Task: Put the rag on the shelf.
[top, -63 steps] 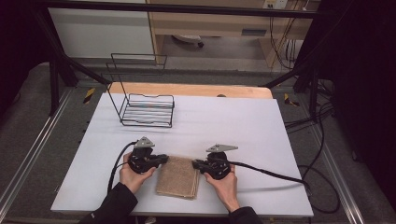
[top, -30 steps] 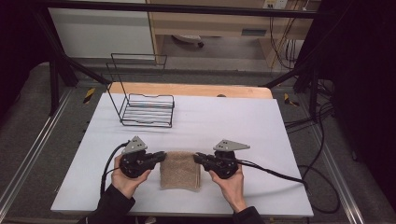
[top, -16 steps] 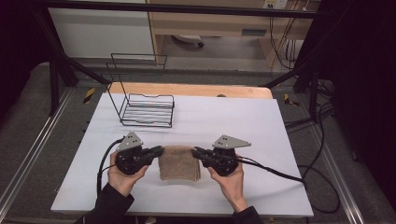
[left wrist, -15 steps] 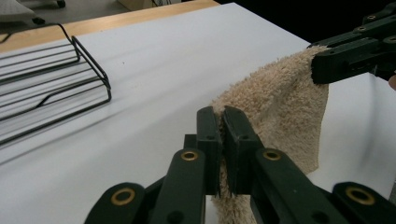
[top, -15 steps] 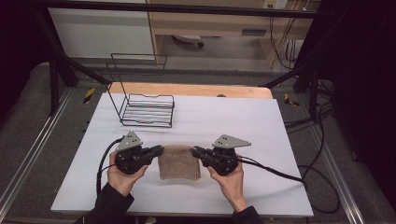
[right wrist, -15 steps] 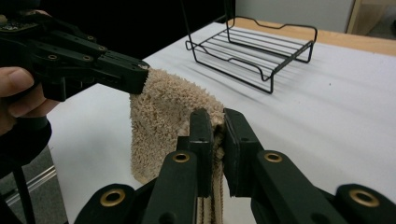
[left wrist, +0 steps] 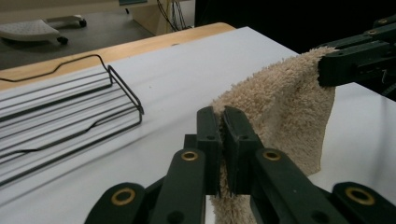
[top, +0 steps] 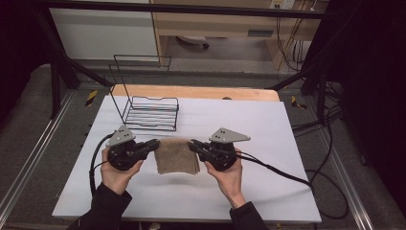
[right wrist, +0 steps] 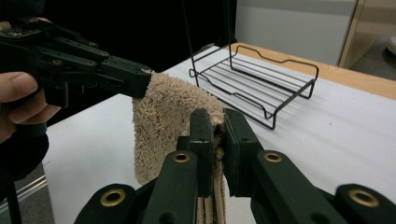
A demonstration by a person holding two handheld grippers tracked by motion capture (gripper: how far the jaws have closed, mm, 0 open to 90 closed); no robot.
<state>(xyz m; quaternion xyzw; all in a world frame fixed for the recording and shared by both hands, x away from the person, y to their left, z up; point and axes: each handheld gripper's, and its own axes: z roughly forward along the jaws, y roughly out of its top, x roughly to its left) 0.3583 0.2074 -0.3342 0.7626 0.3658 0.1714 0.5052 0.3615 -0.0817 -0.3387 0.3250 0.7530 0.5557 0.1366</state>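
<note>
A folded beige towel (top: 177, 155) hangs above the white table (top: 268, 124), stretched between both grippers. My left gripper (top: 154, 143) is shut on the towel's left top corner, and the pile (left wrist: 280, 102) is pinched between its jaws (left wrist: 223, 122). On the opposite top corner my right gripper (top: 192, 144) is shut, with the cloth (right wrist: 163, 116) drooping from its tips (right wrist: 215, 122). The towel's lower edge dangles free, clear of the tabletop.
A black wire rack (top: 151, 110) stands at the table's back left, close behind the towel. A wooden board edge (top: 201, 92) runs along the table's far side. Cables (top: 287, 175) trail from both grippers over the table.
Both hands have risen and drifted toward the rack, carrying the towel. It lay flat on the table two seconds ago and now hangs in the air between the grippers.
</note>
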